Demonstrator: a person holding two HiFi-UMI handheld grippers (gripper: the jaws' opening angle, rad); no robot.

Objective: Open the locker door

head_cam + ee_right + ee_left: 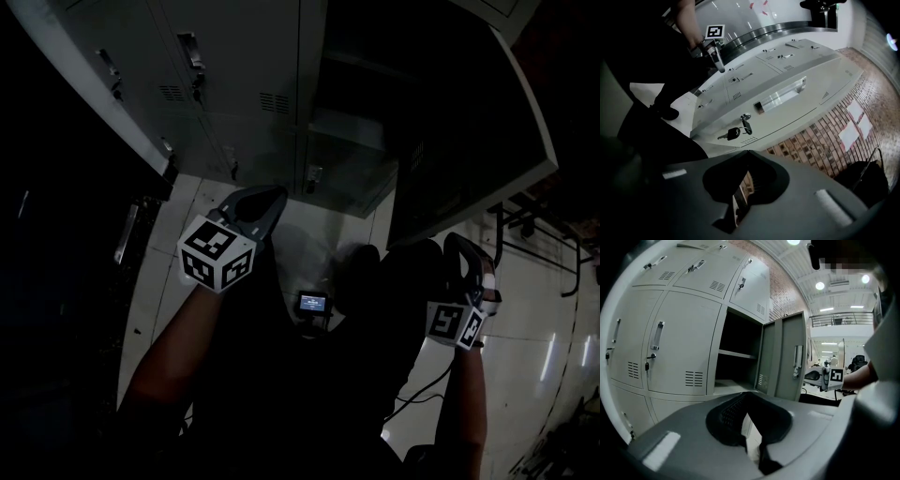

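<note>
Grey steel lockers [234, 84] fill the top of the head view, which is very dim. The locker door [450, 141] is swung wide open at upper right, its dark inner face toward the camera. Left gripper [262, 202] is raised at centre-left in front of the closed lockers, well apart from the door. Right gripper [466, 255] sits just under the door's lower edge, near it; whether they touch cannot be made out. Pale tiled floor [328, 234] lies below.

Left gripper view: the jaws of the left gripper [743, 395] meet at their tips with nothing between them, only floor showing through the slit lower down. The open compartment [736, 357] stands straight ahead above the jaws, one shelf inside. The door [790, 357] hangs open right of it, apart from the jaws. The right gripper's marker cube [836, 376] shows beyond the door's edge.

Right gripper view: the jaws of the right gripper [747, 152] are closed tip to tip and empty. The door's outer face [797, 112] spans the frame just above them, close, no contact seen. Its lock [746, 117] has a key [732, 133] dangling from it, nearest the jaws; the handle [780, 98] is farther up. A brick wall [820, 140] is at right.
</note>
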